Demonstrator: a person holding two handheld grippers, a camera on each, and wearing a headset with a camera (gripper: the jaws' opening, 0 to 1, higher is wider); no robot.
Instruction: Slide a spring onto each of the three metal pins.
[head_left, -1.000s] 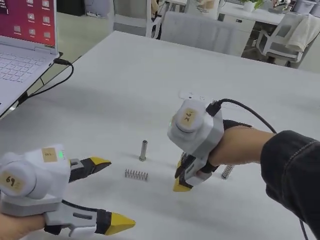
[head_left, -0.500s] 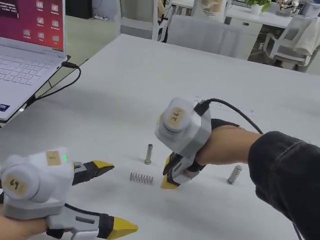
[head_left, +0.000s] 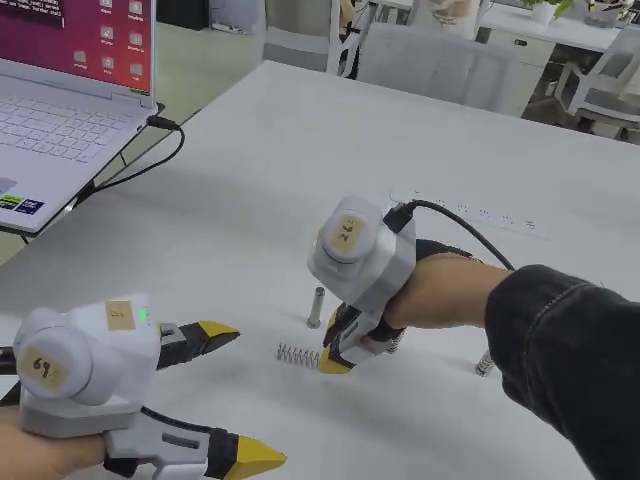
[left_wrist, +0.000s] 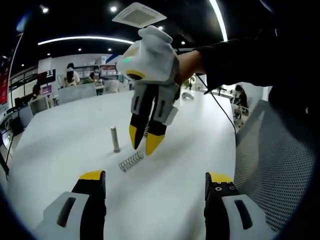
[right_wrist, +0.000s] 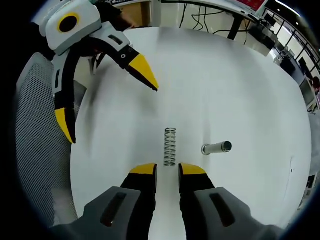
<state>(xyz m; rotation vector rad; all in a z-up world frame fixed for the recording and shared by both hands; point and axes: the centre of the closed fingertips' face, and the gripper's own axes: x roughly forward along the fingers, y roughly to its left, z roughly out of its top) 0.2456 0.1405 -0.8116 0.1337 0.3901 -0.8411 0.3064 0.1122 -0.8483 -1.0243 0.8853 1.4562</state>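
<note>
R gripper (head_left: 335, 362): jaws narrow, not yet shut, tips at end of spring (head_left: 297, 354), which lies flat on table (head_left: 250, 180) w/ upright pin (head_left: 316, 307) at its 1 o'clock in head view, prob. lined up for pickup; L gripper (head_left: 245, 395): wide, empty, held at 8 o'clock, clear of work.

Reads "69", handwritten, on the round tan sticker (head_left: 45, 368) capping the left gripper (head_left: 256, 398). Carries a mark too small to read on the small tan label (head_left: 120, 314) beside it. Reads apparently "26", handwritten, on the tan cap sticker (head_left: 348, 232) of the right gripper (head_left: 335, 360). Stays illegible across the laptop (head_left: 60, 130): screen icon captions and palm-rest stickers alike.
</note>
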